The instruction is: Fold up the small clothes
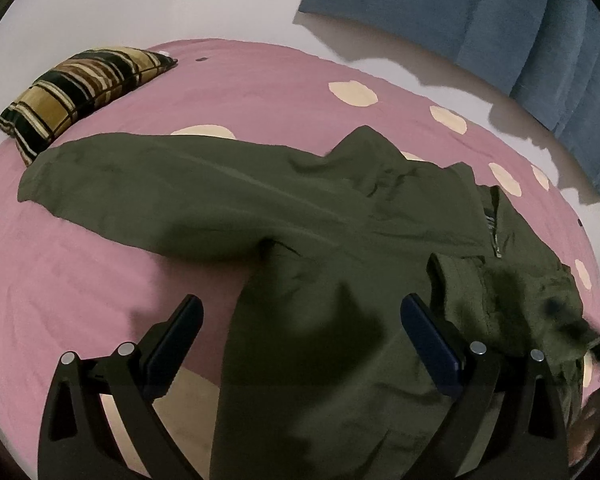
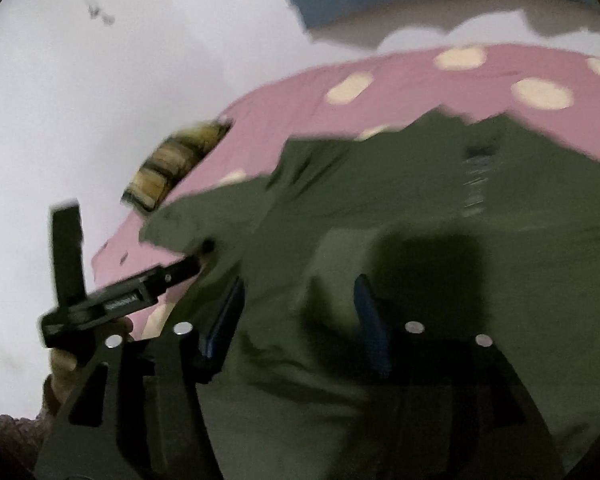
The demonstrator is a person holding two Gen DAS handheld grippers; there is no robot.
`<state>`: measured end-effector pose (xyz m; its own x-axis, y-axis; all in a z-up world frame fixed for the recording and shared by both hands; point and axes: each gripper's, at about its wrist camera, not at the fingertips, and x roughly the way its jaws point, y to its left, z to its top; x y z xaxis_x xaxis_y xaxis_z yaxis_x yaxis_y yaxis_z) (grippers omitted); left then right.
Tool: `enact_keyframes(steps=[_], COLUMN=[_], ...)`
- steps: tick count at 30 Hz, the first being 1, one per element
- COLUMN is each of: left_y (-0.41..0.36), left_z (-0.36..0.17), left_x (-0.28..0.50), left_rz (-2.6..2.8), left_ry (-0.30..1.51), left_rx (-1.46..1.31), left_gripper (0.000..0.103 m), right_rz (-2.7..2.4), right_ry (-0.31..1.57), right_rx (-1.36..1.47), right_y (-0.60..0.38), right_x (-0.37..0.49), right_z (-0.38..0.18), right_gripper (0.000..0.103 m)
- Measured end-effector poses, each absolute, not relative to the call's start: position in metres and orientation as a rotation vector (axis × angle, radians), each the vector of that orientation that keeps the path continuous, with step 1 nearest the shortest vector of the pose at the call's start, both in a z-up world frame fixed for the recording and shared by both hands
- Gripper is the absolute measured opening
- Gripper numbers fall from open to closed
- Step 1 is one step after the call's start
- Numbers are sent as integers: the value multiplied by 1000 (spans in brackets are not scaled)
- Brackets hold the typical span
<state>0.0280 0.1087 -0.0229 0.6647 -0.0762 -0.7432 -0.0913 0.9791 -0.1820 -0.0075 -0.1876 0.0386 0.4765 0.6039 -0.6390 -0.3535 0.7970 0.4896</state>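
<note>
Striped pillow [image 1: 80,92] on pink dotted bedsheet [image 1: 260,92]; blue curtain [image 1: 520,32] behind.

The olive jacket [image 1: 300,216] covers the middle of the pink bed cover [image 1: 100,280]. Bare cover lies open to its left and beyond it. A striped pillow [image 1: 76,92] blocks the far left corner; blue curtains [image 1: 520,40] hang along the far right.
</note>
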Motion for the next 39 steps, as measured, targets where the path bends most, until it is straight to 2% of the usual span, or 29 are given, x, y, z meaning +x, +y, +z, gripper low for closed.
enact_keyframes(steps=[6,10,14,16,17,18,21,23,29,32,37,39], left_y=[102,96,93,91,91,90,89,90,97,107,133,149], left_z=[-26,-28,-27,-27,-27,-27,-27,-28,-29,-28,-29,-29], left_x=[29,29,29,29,29,29,29,30,31,29,25,24], left_rz=[-7,-14,-10,-10,-12,-12,-12,-10,-8,12,41,45], left_ry=[855,860,855,858,860,862,863,864,866,868,867,865], left_rx=[-200,-191,-182,-184,-183,-178,-166,-165,-184,-221,-258,-300], left_gripper=[98,98,98,98,98,98,98,98,98,98,98,98], right_rz=[173,-81,-41,-11,8,21,23,27,31,-3,-102,-51], right_ry=[780,817,901,932,963,982,988,985,981,960,822,791], right_rx=[441,619,731,733,723,714,679,686,689,688,616,590], right_y=[-351,-444,-464,-462,-458,-454,-453,-456,-455,-453,-439,-419], right_x=[-40,-61,-68,-66,-65,-66,-70,-72,-65,-66,-76,-72], right_z=[55,22,-13,-21,-28,-31,-33,-34,-41,-28,11,25], right_gripper=[64,64,63,50,34,28,17,15,16,24,31,42])
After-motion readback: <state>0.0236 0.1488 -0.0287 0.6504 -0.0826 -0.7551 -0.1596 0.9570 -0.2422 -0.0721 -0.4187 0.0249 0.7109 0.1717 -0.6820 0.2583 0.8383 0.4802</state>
